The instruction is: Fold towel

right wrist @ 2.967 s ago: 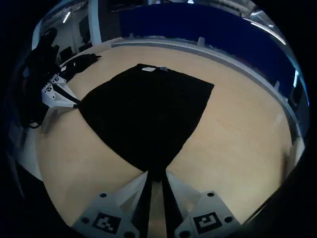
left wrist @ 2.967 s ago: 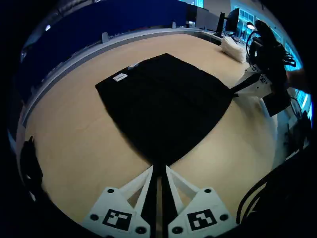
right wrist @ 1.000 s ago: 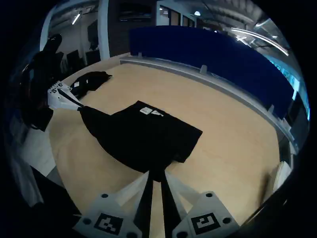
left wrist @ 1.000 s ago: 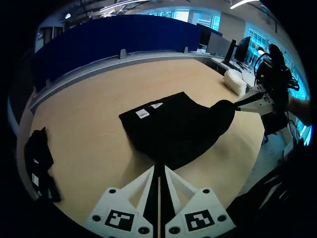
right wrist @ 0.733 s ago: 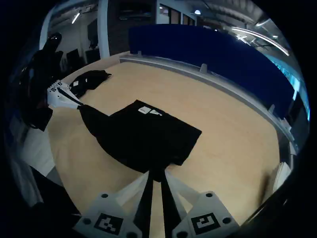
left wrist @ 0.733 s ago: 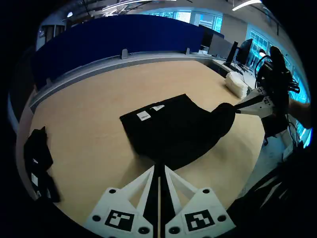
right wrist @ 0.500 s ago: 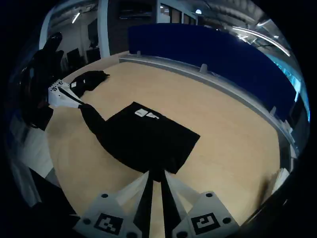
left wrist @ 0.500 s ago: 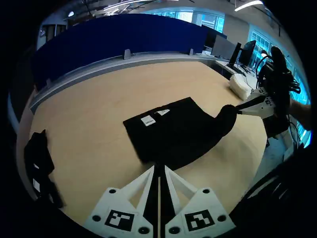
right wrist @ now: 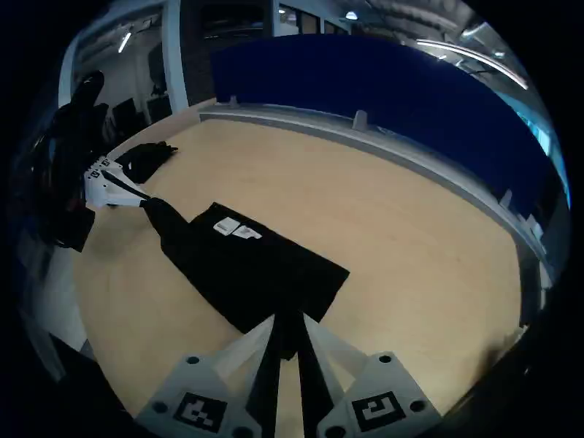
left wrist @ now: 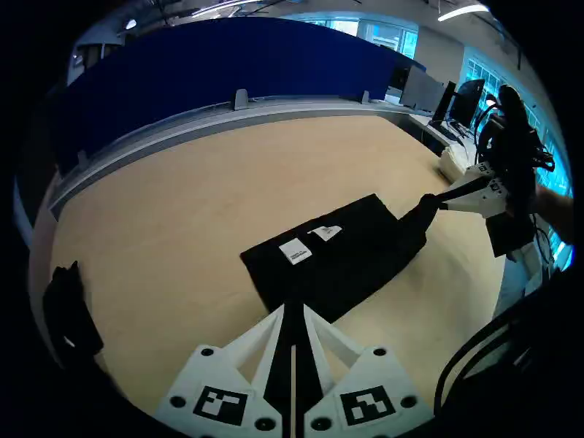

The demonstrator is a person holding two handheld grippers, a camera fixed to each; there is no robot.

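Observation:
A black towel (left wrist: 350, 248) with two white labels (left wrist: 296, 250) lies folded in a narrow strip on the wooden table (left wrist: 182, 190). My left gripper (left wrist: 293, 312) is shut on its near corner. In the left gripper view my right gripper (left wrist: 436, 200), held by a hand at the right, pinches the raised opposite corner. In the right gripper view the same towel (right wrist: 248, 270) stretches leftward from my shut right gripper (right wrist: 290, 323) to the left gripper (right wrist: 144, 199), which grips the lifted far corner. The edge held between the two grippers hangs slightly above the table.
A blue partition (left wrist: 219, 66) runs along the table's far side. A heap of black cloth (left wrist: 66, 314) lies at the left edge, also seen as dark cloth (right wrist: 144, 157). A white towel stack (left wrist: 454, 157) and monitors (left wrist: 467, 98) stand at the right.
Both grippers have lifted the towel's near edge and carried it over toward the labelled side. The towel went from a wide spread sheet to a narrow strip.

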